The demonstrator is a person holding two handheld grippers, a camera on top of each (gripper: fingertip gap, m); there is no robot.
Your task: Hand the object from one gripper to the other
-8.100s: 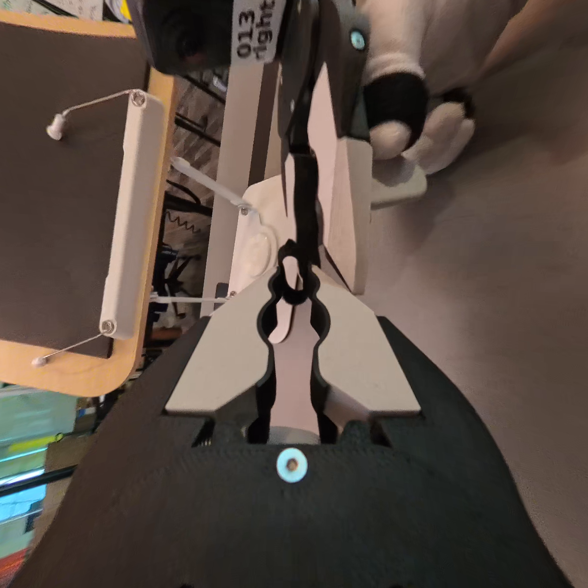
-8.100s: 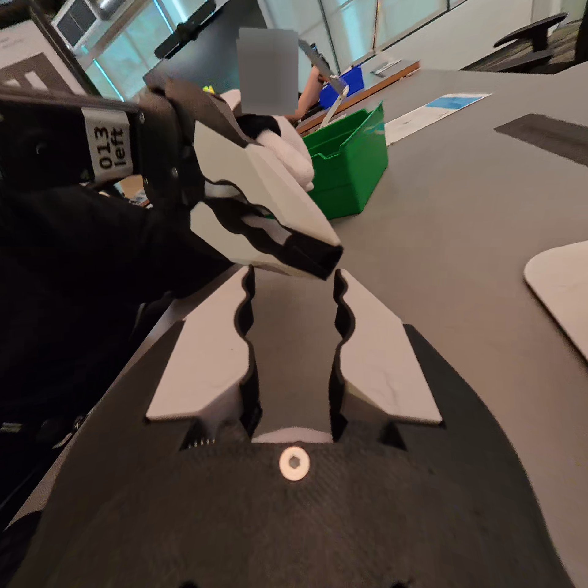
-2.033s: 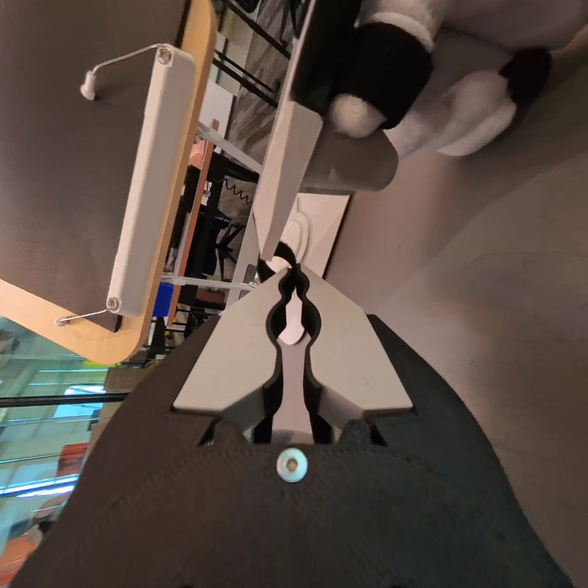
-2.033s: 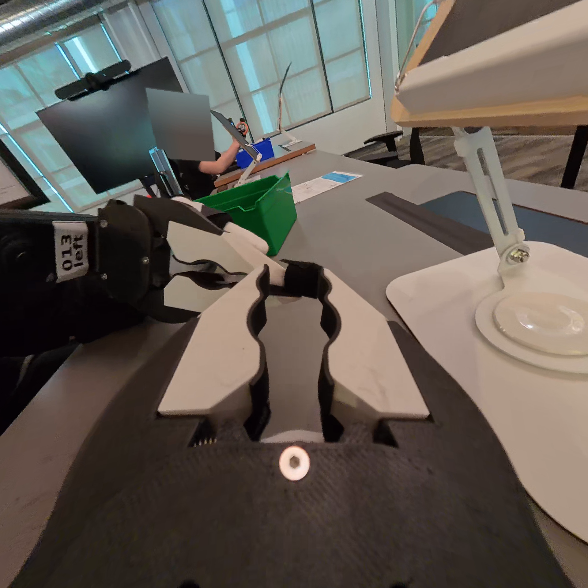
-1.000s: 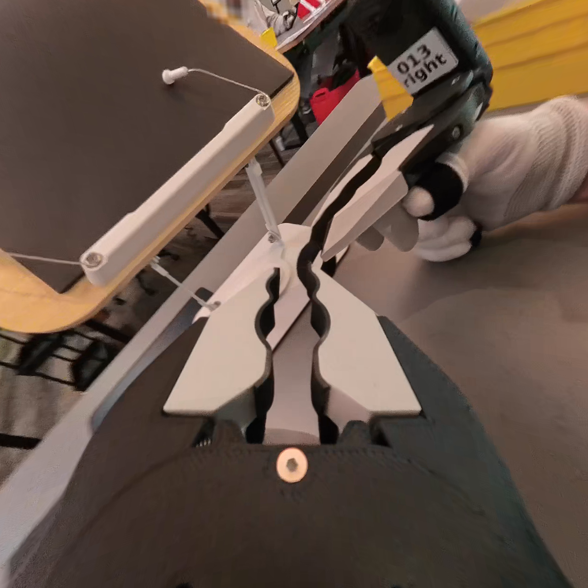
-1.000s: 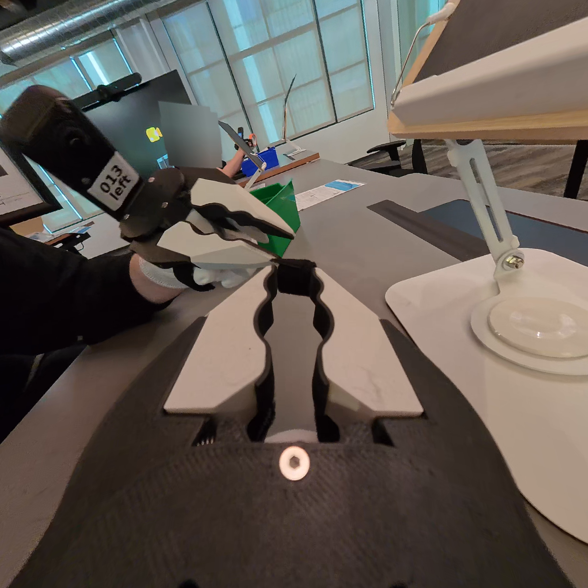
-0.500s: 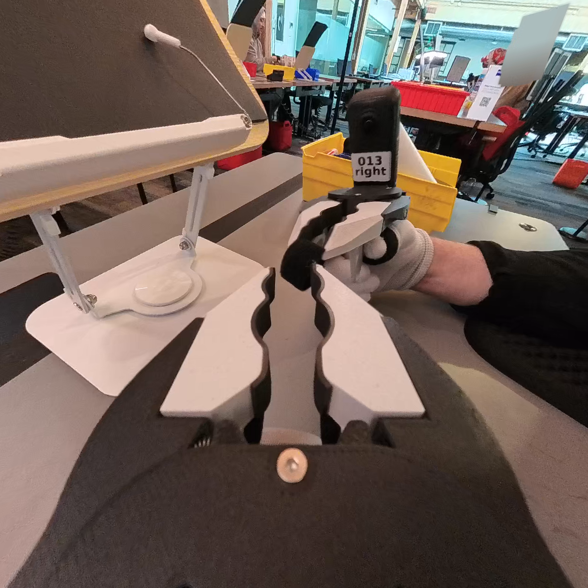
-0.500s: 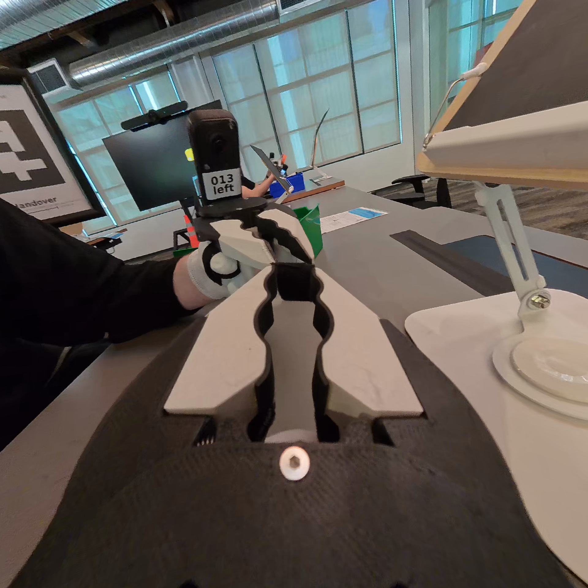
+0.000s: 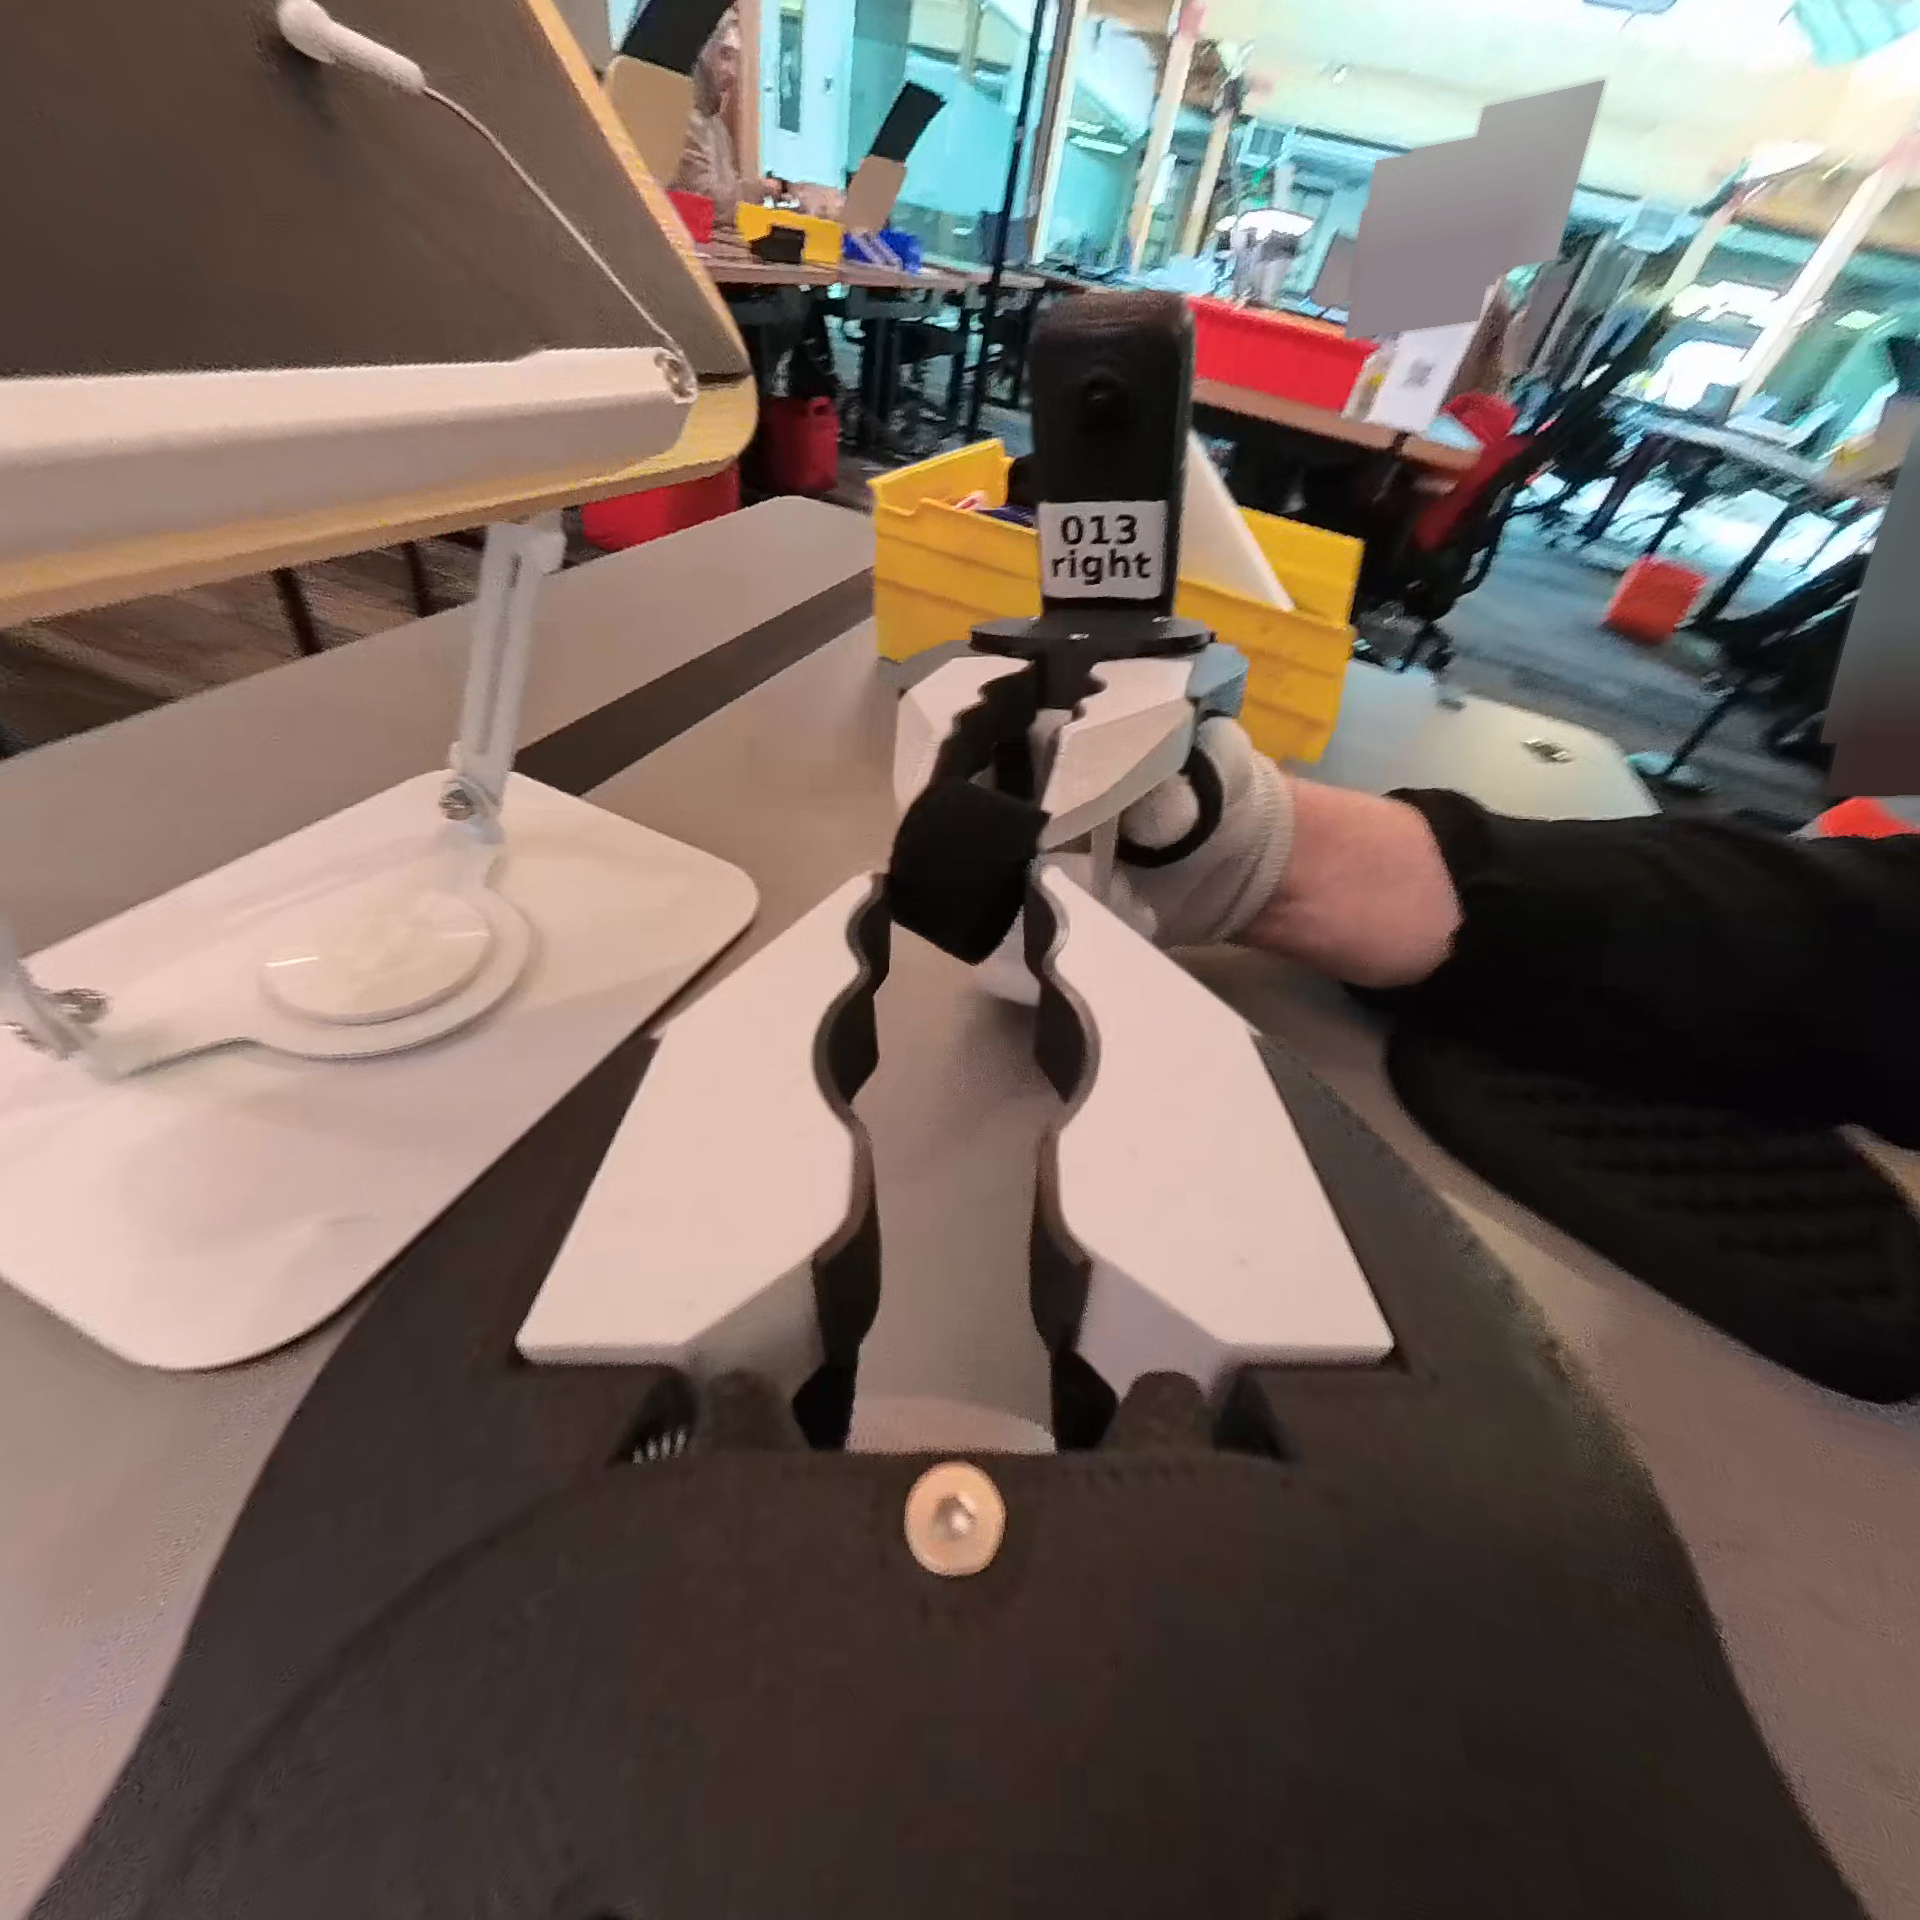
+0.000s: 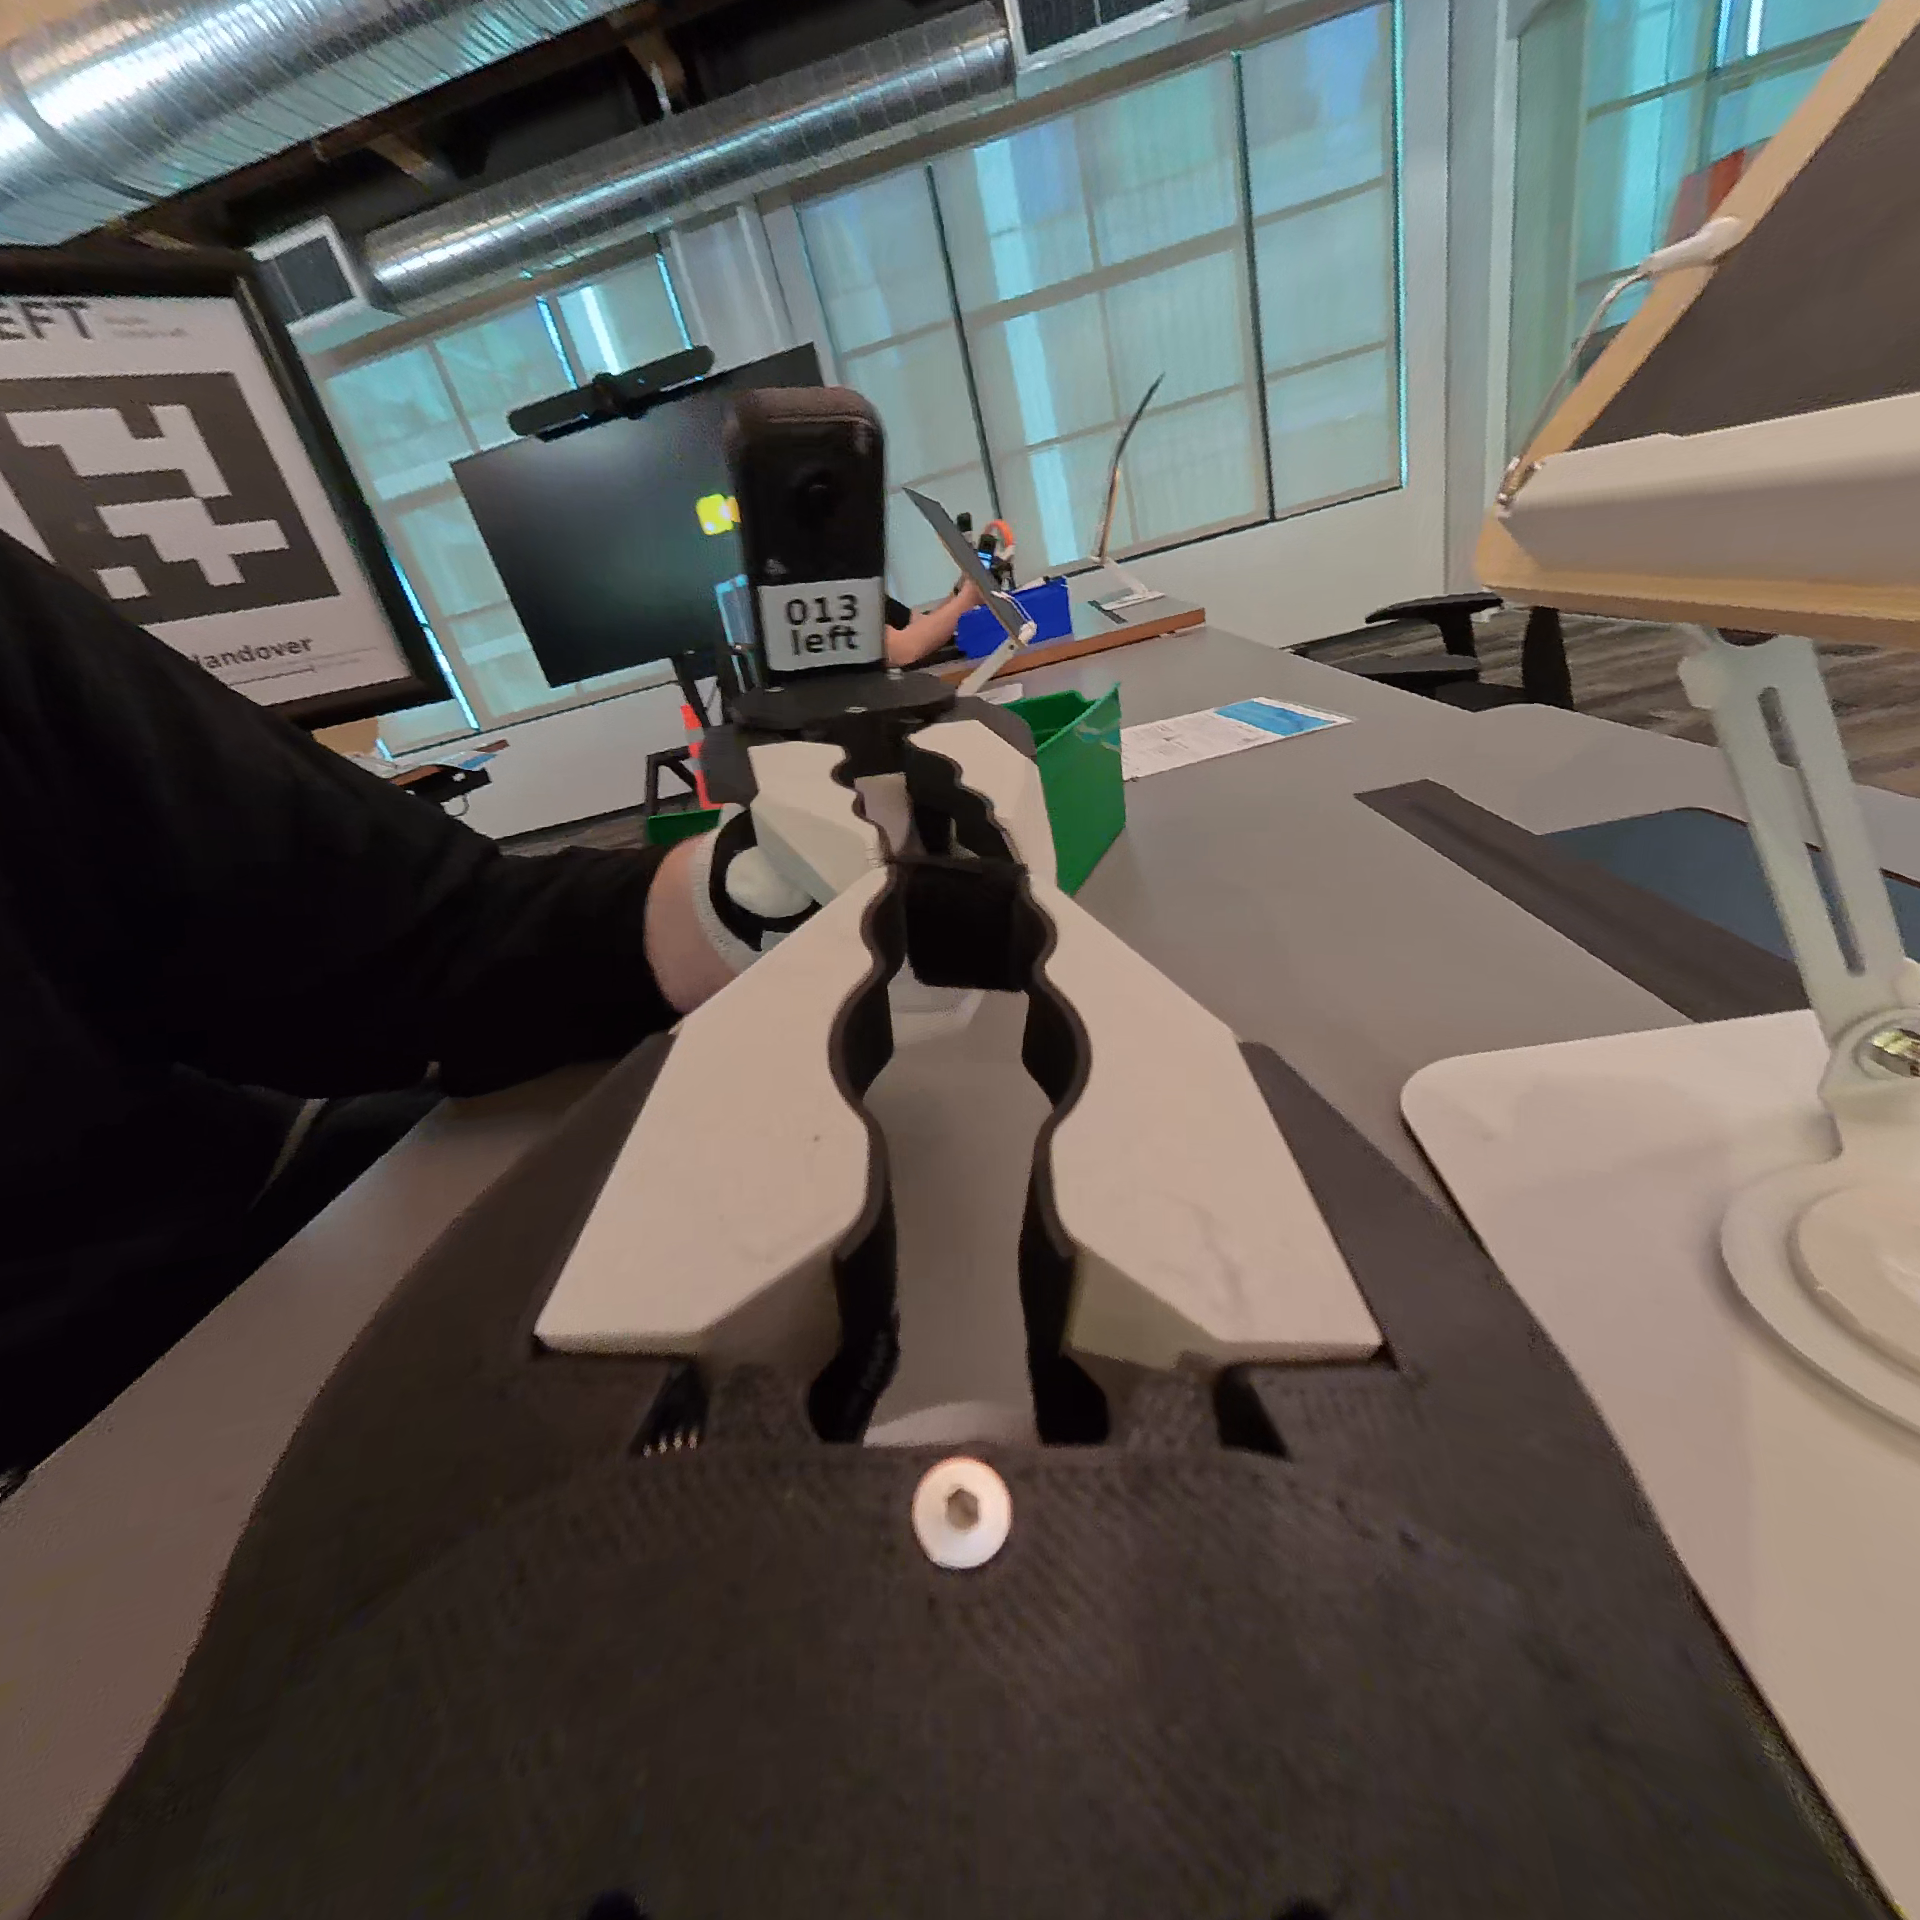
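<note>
While clamped by right gripper [image 10: 961, 925] (tips only), black block [image 10: 961, 925], between left gripper [image 9: 961, 925] fingers [image 9: 790, 1091].

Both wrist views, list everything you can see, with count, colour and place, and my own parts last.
block: 1, black, between both grippers' tips
table: 1, grey, under everything
stand: 1, white base, tilted dark board, on table
yellow bin: 1, behind right gripper
green bin: 1, behind left gripper
red bin: 1, far table
blue bin: 1, far table
screen: 1, black, by windows
poster: 1, black-and-white, left wall
papers: white, on table
gloves: 2, white
sleeves: 2, black
left gripper: white, tips at block, grip unclear
right gripper: white, shut on block
</note>
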